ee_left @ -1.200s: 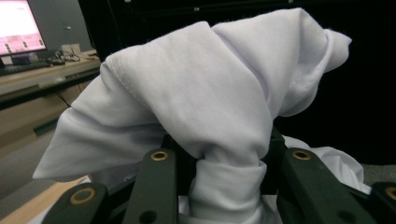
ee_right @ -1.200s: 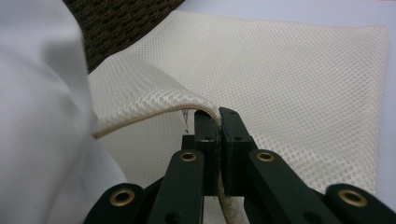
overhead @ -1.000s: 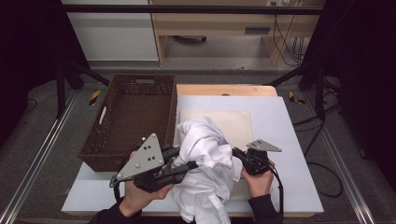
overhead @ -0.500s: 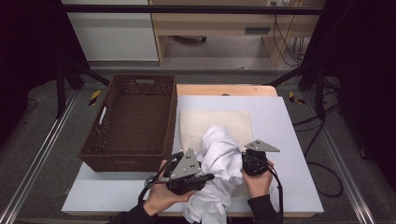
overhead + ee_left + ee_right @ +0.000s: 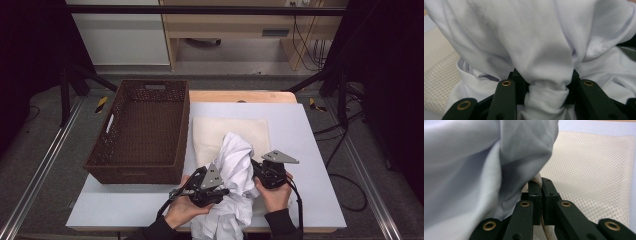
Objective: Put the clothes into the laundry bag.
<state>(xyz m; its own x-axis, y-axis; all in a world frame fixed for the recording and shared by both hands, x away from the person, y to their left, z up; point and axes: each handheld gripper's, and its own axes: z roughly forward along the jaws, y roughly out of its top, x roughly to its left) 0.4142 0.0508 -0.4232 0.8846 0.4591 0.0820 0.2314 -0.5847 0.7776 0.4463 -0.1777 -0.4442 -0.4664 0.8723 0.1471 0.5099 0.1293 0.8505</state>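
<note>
Left tool (image 5: 223, 191) lower, cloth (image 5: 239, 165) bunched

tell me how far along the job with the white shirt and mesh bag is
Done: the cream mesh laundry bag lies flat on the table beside the brown wicker basket. In hand: the left gripper clamps a bunch of the crumpled white cloth garment; the right gripper pinches what looks like the bag's edge. Left: the garment is still outside the bag.
</note>
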